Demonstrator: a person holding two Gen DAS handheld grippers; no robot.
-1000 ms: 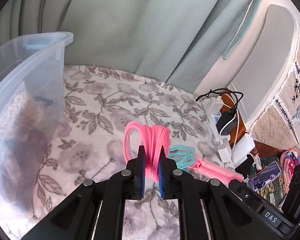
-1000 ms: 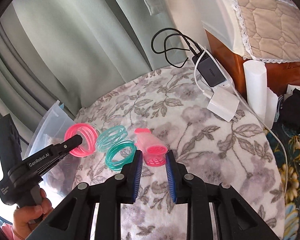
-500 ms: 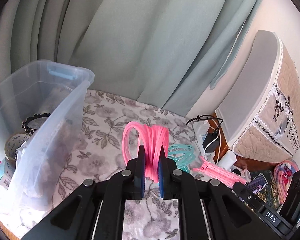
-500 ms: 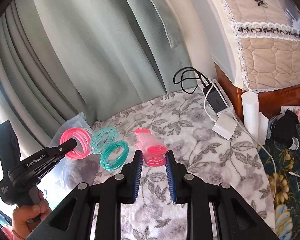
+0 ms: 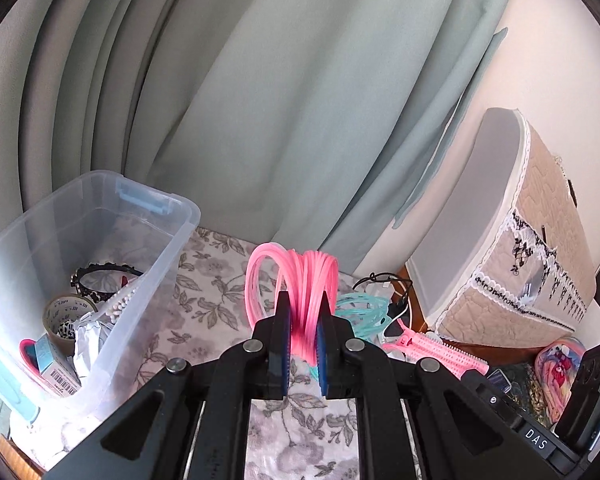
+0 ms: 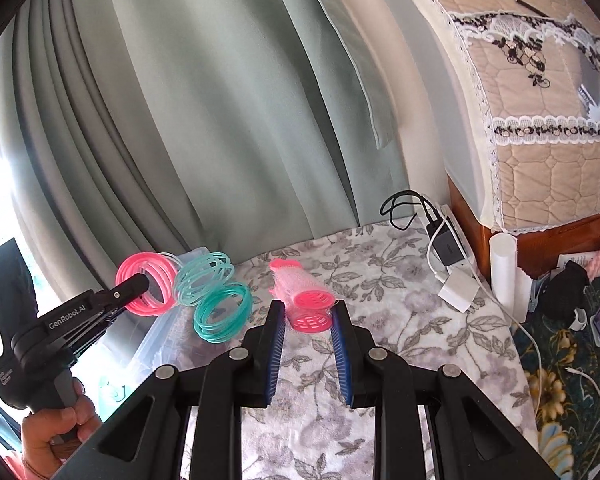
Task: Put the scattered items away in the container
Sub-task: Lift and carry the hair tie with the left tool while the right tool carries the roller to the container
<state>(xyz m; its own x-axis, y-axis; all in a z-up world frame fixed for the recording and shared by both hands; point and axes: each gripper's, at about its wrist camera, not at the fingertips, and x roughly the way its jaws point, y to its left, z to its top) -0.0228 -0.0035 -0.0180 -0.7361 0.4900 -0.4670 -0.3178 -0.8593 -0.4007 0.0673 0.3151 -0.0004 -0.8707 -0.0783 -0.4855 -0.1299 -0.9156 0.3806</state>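
Floral blanket [image 6: 384, 292] under clear bin [image 5: 112, 276], white charger [image 6: 458, 292]

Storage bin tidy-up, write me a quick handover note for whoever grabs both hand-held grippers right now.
Left hand-held gripper: shut on the pink end of the pink-and-teal spring coil, lifted off the bed; the teal part hangs free.
Right hand-held gripper: shut on the pink hair roller, also lifted.
Clear storage bin: on the floral bedspread, to the left of the left gripper; it already holds a tape roll, a black headband and other small items.
Done: both items picked up.
Left: carry both over the bin and release. Chargers at the bed edge are probably not part of the job.
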